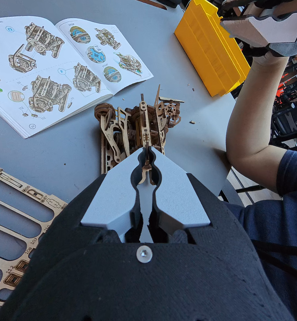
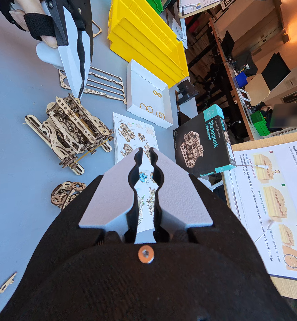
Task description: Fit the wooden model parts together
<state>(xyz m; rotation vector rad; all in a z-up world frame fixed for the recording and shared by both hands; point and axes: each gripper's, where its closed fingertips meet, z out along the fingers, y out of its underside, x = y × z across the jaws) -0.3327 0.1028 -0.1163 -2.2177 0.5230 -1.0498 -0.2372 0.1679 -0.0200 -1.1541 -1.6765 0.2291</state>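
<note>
The wooden model lies on the grey table. My left gripper is shut on a thin upright strip at the model's near end. The right wrist view shows the same model with the left gripper at its far end. A smaller wooden sub-assembly with a cross-hub wheel lies beside the model, also in the left wrist view. My right gripper hovers above the open instruction booklet, jaws nearly together with nothing between them. It shows raised at the top right of the left wrist view.
Open instruction booklet at far left. Yellow bins near the table edge. Punched wooden sheets. White tray with rubber bands. Black product box. Printed sheet on a board. Loose wooden piece. A person's forearm.
</note>
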